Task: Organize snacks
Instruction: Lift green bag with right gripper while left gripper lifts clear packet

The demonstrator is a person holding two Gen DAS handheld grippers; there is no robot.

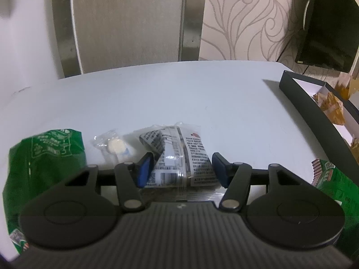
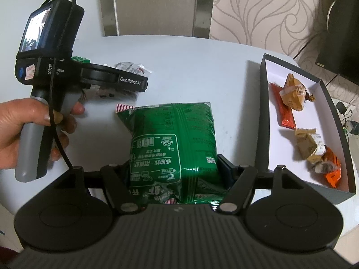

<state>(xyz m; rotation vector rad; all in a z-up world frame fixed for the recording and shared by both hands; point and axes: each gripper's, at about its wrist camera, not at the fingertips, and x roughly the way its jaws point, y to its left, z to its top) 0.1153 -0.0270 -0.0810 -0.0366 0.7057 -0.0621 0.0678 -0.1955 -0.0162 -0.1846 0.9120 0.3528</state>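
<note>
Nearest the right wrist camera, a puffy green snack bag [image 2: 175, 143] fills the space between the fingers of the right gripper [image 2: 177, 168]; the dark pads sit against its two sides, so these tongs are gripping the bag, whose far end lies on the white table [image 2: 197, 67]. To the right of it, near the table's edge, stands an open black box [image 2: 263, 112] with a white inside, holding several small wrapped snacks: a tan one [image 2: 294, 94] on top of a red one [image 2: 286, 114], and closer in another tan one [image 2: 310, 144] beside an orange one [image 2: 332, 168]. On the left of that view a hand [image 2: 24, 130] grasps the grey handle of the left gripper [image 1: 181, 165]. In the left wrist view, the blue pads of those tongs stand on either side of a clear printed packet [image 1: 179, 154] lying on the table; the left pad touches it, but I cannot tell whether the right one presses it, so grip or gap is unclear. Just left of the packet lies a small clear wrapper with a pale round candy [image 1: 115, 145], and further left a second green bag [image 1: 44, 168] rests near the table's edge.
</note>
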